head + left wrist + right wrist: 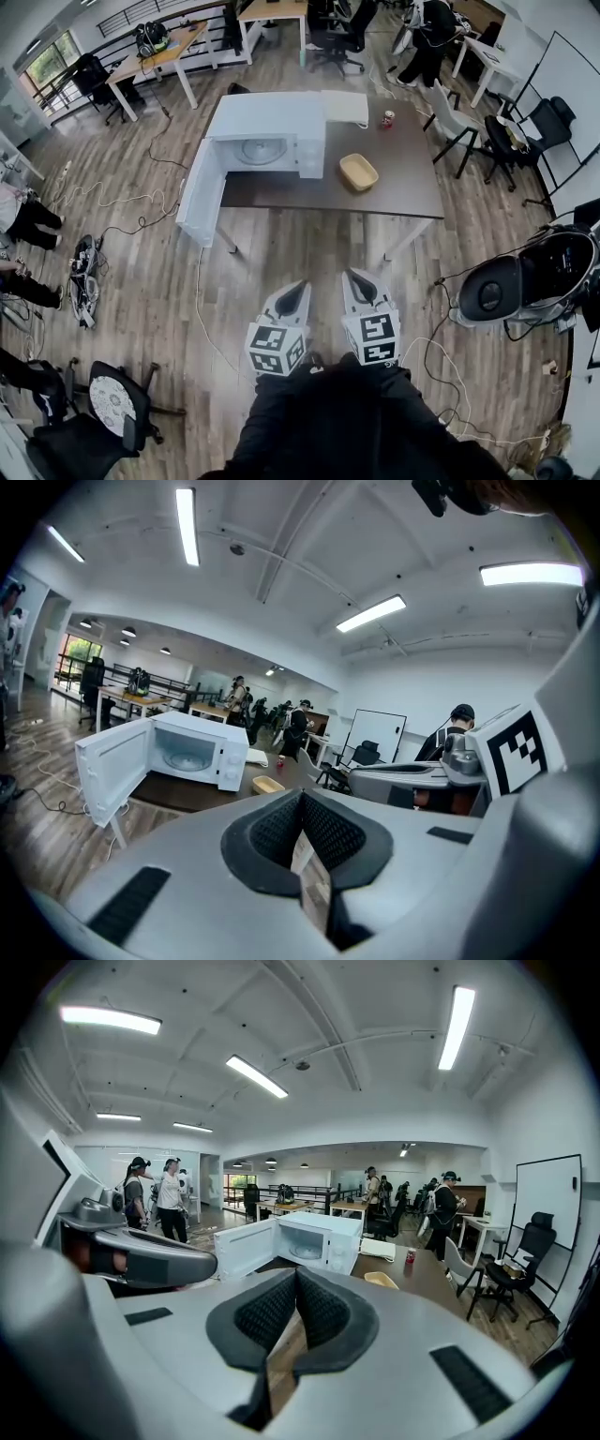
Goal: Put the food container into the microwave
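Here, nearest first.

- **Left gripper** [298,286]: held low, close to the person's body. Its jaws are clenched pad to pad with nothing between them.
- **Right gripper** [354,277]: just beside the left one, likewise clenched and empty.
- **Floor** [281,248]: an open stretch of wood lies between both grippers and the desk.
- **Desk** [398,187]: well ahead of both grippers.
- **Container** [358,172]: stands on the desk, well ahead of the right gripper. It is shallow, yellowish and open-topped, and sits near the microwave's right side without touching it.
- **Microwave** [267,141]: on the desk, ahead of the left gripper and slightly to its left. The cavity faces the grippers, and only the turntable shows inside.
- **Door** [200,192]: swung wide open, to the far left of the left gripper.
- **Can** [387,119]: red, beyond the container, farthest from the grippers.

**Step in hand:** this looks like the approach. Nothing is grasped, and the open door suggests the microwave is ready to load.

**Next move, as a judgement:** close the distance to the desk and spread the right gripper's jaws. Then take the container by its near rim. It should stay level while it is carried leftward into the cavity, clear of the door.
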A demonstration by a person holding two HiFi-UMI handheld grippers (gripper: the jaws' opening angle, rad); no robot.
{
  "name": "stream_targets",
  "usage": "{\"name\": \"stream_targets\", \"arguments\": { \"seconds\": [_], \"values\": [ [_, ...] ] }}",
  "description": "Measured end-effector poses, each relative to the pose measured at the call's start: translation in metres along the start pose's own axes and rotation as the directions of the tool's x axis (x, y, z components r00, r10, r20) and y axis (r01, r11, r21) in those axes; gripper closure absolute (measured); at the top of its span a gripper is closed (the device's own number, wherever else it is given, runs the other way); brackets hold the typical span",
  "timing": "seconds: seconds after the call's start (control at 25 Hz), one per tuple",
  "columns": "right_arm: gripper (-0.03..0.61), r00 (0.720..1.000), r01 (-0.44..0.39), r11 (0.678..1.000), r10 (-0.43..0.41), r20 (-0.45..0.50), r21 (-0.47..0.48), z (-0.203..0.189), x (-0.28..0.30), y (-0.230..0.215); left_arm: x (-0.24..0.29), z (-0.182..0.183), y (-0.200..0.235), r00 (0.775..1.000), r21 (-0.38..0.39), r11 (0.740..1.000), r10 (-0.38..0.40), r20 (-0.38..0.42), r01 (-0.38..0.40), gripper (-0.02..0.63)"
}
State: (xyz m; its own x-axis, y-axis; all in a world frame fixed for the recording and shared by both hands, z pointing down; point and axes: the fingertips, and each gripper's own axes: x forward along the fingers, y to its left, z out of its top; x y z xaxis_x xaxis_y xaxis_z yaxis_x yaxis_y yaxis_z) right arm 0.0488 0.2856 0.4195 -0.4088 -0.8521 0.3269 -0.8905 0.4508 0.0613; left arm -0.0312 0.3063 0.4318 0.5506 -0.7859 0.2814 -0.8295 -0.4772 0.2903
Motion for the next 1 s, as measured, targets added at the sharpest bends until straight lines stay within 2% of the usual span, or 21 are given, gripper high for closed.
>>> {"name": "stream_targets", "arguments": {
  "seconds": [0.32, 0.6, 0.84, 1.0],
  "values": [
    [0.554, 0.999, -0.041, 0.999, 0.041, -0.037, -0.015, -0.011, 0.015, 0.024, -0.008, -0.018, 0.029, 0.998, -0.046, 0.998, 0.049, -0.035, -0.051, 0.58],
    [0.554, 0.997, -0.048, 0.999, 0.049, -0.059, 0.008, -0.017, 0.041, 0.008, 0.022, -0.025, 0.038, 0.996, -0.053, 0.997, 0.051, -0.076, -0.055, 0.58],
    [0.554, 0.994, -0.096, 0.995, 0.096, -0.043, 0.005, -0.003, 0.104, -0.014, 0.071, -0.005, 0.072, 0.994, -0.042, 0.995, 0.085, -0.072, -0.088, 0.58],
    [0.554, 0.991, -0.129, 0.992, 0.129, -0.035, -0.002, 0.017, 0.151, -0.037, 0.117, 0.02, 0.101, 0.992, -0.036, 0.993, 0.113, -0.06, -0.115, 0.58]
  ]
}}
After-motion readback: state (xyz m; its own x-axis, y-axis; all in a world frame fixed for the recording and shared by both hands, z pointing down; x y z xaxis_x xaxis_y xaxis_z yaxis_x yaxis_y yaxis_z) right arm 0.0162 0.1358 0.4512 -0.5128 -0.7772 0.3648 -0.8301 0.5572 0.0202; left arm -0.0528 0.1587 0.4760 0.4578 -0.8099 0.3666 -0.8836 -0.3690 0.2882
